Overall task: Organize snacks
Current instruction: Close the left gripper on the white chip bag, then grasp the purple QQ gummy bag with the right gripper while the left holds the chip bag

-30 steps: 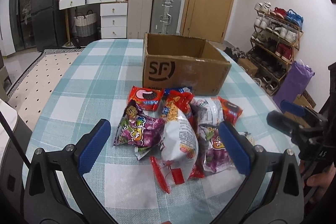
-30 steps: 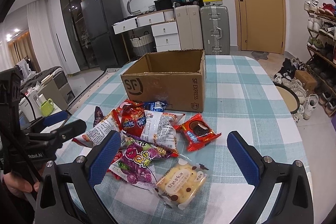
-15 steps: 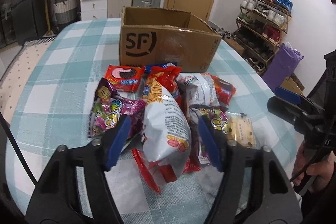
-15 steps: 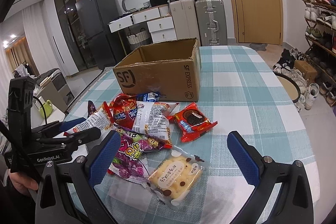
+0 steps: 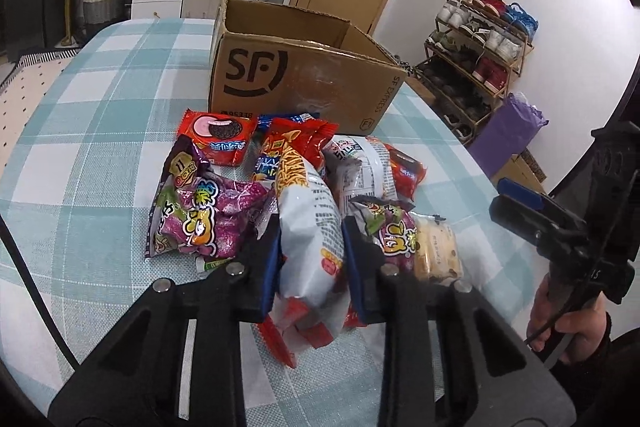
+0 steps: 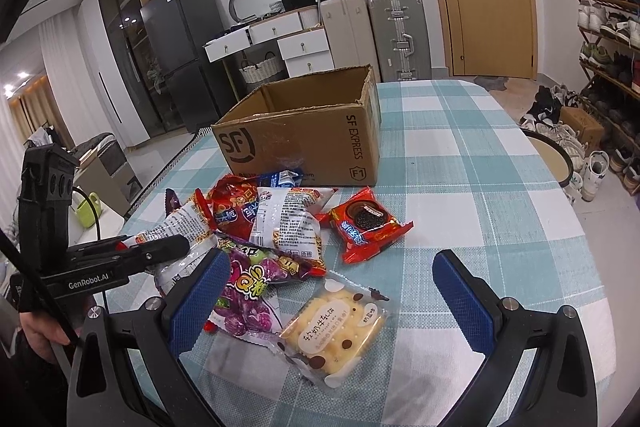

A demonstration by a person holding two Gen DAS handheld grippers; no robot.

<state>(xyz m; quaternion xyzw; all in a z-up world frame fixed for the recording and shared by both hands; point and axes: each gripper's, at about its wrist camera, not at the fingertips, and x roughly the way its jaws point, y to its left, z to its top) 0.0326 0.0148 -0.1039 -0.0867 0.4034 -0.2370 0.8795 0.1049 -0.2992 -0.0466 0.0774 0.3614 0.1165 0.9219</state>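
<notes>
My left tongs [image 5: 310, 251] are clenched on the white snack bag [image 5: 308, 227] in the pile on the table [image 5: 100, 99] before the cardboard box [image 5: 296, 75]; the slick, puffy film may slip out or drag neighbouring packets. My right tongs [image 6: 326, 291] hang released over the cake packet [image 6: 336, 327]. I cannot see the box floor.

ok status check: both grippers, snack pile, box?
Left gripper shut on white snack bag, bag on the pile. Right gripper open, empty, above yellow cake pack. Cardboard box open behind pile, path unobstructed.
</notes>
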